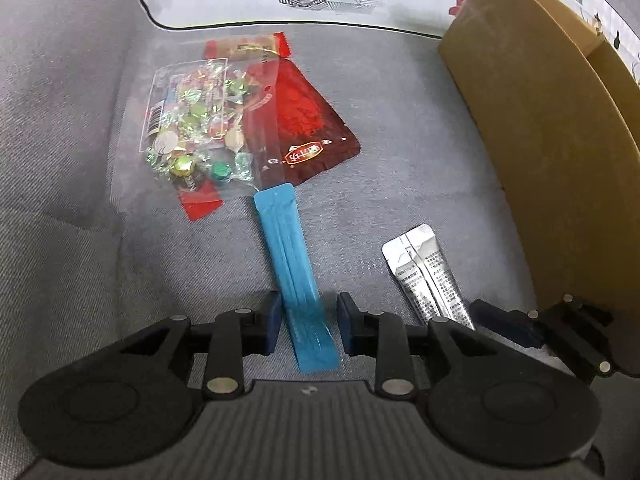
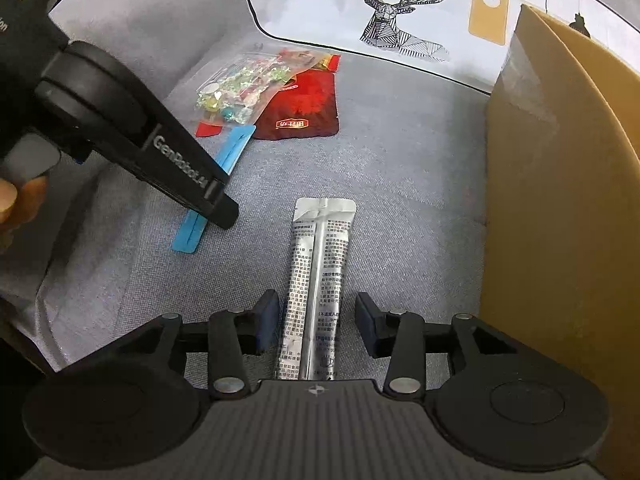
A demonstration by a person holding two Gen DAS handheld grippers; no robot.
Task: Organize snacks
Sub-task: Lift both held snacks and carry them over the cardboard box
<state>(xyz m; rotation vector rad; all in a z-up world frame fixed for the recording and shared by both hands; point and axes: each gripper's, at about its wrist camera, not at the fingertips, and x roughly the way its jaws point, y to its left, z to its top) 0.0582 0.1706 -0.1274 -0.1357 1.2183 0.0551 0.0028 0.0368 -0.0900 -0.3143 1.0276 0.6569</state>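
A blue stick sachet (image 1: 296,264) lies flat on the grey fabric seat (image 1: 400,184), its near end between the jaws of my left gripper (image 1: 308,312). The jaws stand open with slim gaps either side of it. A silver sachet (image 2: 316,272) with printed text lies lengthwise between the jaws of my right gripper (image 2: 316,312), which is open and clear of it on both sides. The left gripper's finger (image 2: 216,200) crosses the blue sachet (image 2: 236,148) in the right wrist view.
A clear bag of wrapped candies (image 1: 196,120) overlaps a dark red pouch (image 1: 304,120) further back. A tall open cardboard box (image 2: 560,200) stands close on the right. A white deer-print cushion (image 2: 400,20) lies behind. A hand (image 2: 12,208) shows at the left edge.
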